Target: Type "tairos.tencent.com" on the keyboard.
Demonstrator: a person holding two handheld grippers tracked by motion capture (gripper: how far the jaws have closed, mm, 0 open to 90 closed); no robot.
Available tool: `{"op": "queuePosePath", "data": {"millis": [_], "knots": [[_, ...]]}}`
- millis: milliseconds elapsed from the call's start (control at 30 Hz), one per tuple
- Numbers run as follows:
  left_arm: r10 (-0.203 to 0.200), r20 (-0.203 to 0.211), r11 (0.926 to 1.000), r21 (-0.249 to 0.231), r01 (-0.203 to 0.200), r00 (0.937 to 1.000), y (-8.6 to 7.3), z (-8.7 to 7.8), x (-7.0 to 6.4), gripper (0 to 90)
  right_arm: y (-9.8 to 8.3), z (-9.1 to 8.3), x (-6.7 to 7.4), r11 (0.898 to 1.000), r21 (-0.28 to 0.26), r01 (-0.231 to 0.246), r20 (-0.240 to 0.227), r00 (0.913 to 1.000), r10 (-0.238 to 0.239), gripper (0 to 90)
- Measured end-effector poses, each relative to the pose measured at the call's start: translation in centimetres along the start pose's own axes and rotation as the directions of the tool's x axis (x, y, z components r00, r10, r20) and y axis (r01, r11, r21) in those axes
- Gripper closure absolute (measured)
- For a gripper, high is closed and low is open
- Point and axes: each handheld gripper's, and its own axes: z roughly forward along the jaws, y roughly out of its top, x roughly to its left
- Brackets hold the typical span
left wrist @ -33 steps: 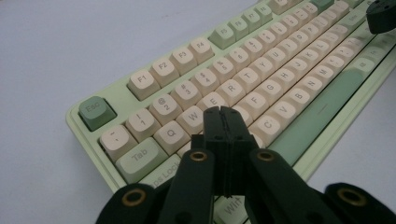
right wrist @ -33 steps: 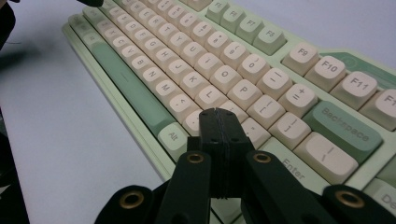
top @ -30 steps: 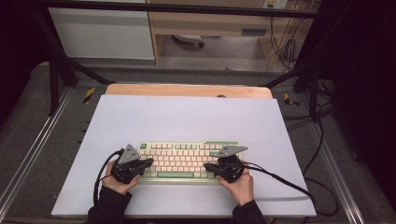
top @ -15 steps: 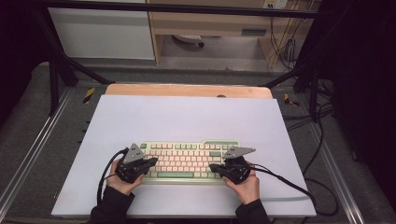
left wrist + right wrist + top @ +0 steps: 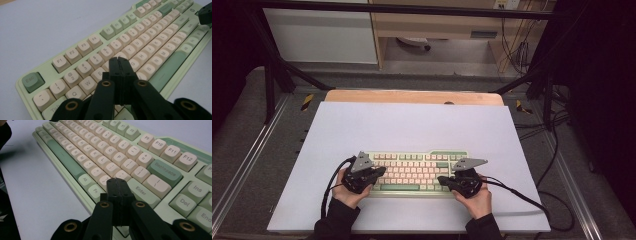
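Note:
A pale green keyboard (image 5: 414,170) with cream keys lies on the white board near the front edge. My left gripper (image 5: 381,172) is shut with nothing in it, its tip over the keyboard's left end; in the left gripper view the closed jaws (image 5: 118,61) hover above the letter keys near the R and T area of the keyboard (image 5: 140,37). My right gripper (image 5: 443,181) is shut and empty too, its tip over the keyboard's right part. In the right gripper view its jaws (image 5: 116,181) sit above the keys left of Enter on the keyboard (image 5: 105,147).
The white board (image 5: 412,125) covers a wooden tabletop (image 5: 412,96) whose far edge shows. Black cables (image 5: 532,200) trail from both grippers off the right and left. Metal frame rails and dark legs stand around the table.
Both hands slid slightly toward the front of the table, then stayed nearly still. Both sets of jaws remained shut.

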Motion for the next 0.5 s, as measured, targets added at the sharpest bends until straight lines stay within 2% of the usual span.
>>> {"op": "queuePosePath", "data": {"millis": [500], "knots": [[-0.010, 0.002, 0.9999, -0.002, 0.010, 0.9999, 1.4, 1.6, -0.3, 89.9, -0.1, 0.1, 0.0, 1.000, 0.006, 0.001, -0.005, 1.0000, -0.001, 90.0]]}}
